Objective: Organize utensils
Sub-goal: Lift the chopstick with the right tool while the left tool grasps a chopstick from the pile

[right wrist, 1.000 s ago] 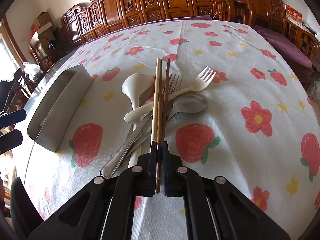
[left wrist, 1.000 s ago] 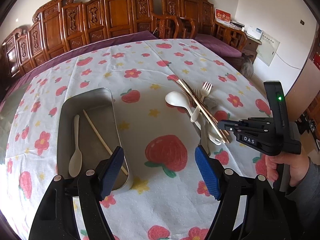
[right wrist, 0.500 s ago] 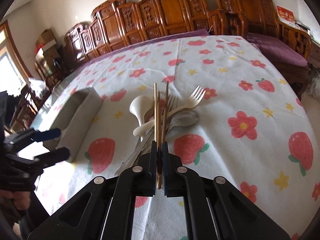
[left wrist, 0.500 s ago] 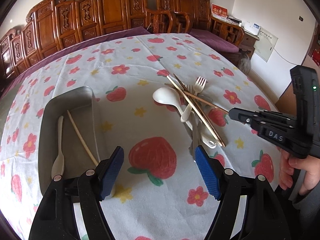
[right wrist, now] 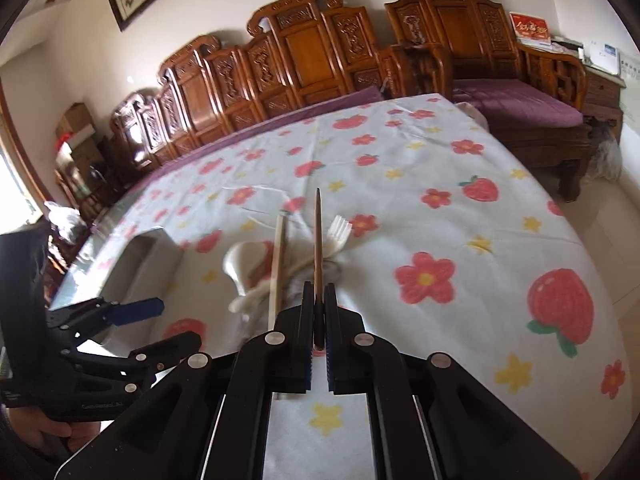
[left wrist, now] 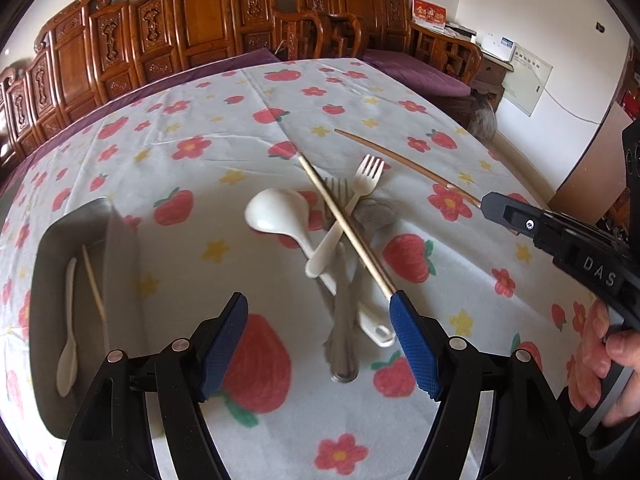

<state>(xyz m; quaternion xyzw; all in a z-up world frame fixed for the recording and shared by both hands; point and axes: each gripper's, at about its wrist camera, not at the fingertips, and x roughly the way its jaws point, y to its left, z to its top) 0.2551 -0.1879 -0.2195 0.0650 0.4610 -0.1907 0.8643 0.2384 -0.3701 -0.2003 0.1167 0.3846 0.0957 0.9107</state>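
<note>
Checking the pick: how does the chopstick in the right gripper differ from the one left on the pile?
The darker chopstick is clamped in the right gripper and lifted off the cloth; the paler chopstick lies across the utensil pile, ungripped. Both are slim, straight wooden sticks.

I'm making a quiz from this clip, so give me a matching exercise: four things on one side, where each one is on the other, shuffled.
Things:
1. dark chopstick
2. small white spoon
3. pale chopstick
4. left gripper

Places:
A. inside the metal tray
B. clamped in the right gripper
C. open above the tablecloth
D. lying across the utensil pile

Pairs: 1-B, 2-A, 3-D, 4-C
</note>
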